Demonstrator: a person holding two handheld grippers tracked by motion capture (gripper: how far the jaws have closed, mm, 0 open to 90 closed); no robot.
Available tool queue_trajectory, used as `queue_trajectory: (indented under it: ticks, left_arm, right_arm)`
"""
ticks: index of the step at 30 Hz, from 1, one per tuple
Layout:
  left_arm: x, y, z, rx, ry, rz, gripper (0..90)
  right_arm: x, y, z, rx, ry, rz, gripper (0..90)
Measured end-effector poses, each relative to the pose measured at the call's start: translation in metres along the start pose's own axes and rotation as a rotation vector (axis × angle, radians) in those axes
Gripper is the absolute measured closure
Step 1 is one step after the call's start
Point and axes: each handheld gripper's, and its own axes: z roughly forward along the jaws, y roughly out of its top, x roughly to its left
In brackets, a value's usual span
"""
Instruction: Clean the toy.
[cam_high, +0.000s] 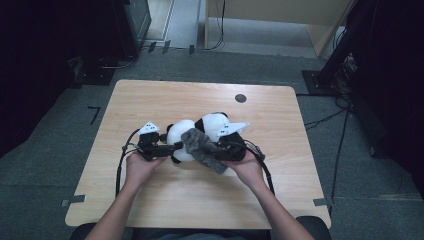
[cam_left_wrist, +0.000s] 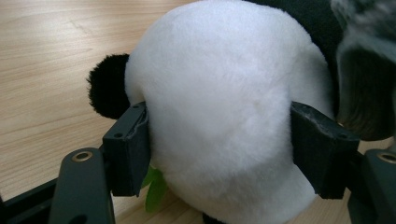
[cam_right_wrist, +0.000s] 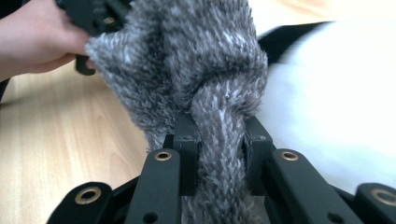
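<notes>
A black and white plush panda (cam_high: 197, 134) lies in the middle of the wooden table (cam_high: 150, 100). My left gripper (cam_high: 172, 148) grips its white body (cam_left_wrist: 219, 107), both pads pressed into the fur on either side. A fuzzy grey cloth (cam_high: 202, 150) drapes over the panda's front side. My right gripper (cam_high: 220, 150) is shut on a bunched fold of that grey cloth (cam_right_wrist: 219, 121), which runs up between the jaws. In the right gripper view the panda's white fur (cam_right_wrist: 336, 93) is on the right and the other hand (cam_right_wrist: 37, 37) is at the upper left.
A small dark round disc (cam_high: 240, 98) sits in the tabletop near its far edge. Black cables (cam_high: 120, 160) trail from both grippers across the table. A green bit (cam_left_wrist: 154, 186) peeks from under the panda. Dark stands and cables crowd the floor around the table.
</notes>
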Motion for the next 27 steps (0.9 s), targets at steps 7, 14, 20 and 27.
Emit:
queue_trajectory:
  ticks: [7,14,20,27]
  left_arm:
    - [0.001,0.000,0.000,0.001,-0.005,-0.005,27.9]
    - [0.001,0.001,0.000,0.009,-0.007,-0.003,27.8]
    - [0.001,0.001,0.000,0.008,-0.008,-0.004,27.6]
    - [0.000,0.001,0.000,0.012,-0.004,-0.001,27.6]
  right_arm:
    - [-0.019,-0.010,-0.027,-0.035,-0.027,0.037,72.9]
    - [-0.029,-0.019,-0.047,-0.040,-0.068,0.052,72.2]
    - [-0.043,-0.029,-0.058,-0.033,-0.102,0.065,72.8]
    - [-0.055,-0.037,-0.067,-0.012,-0.138,0.108,74.8]
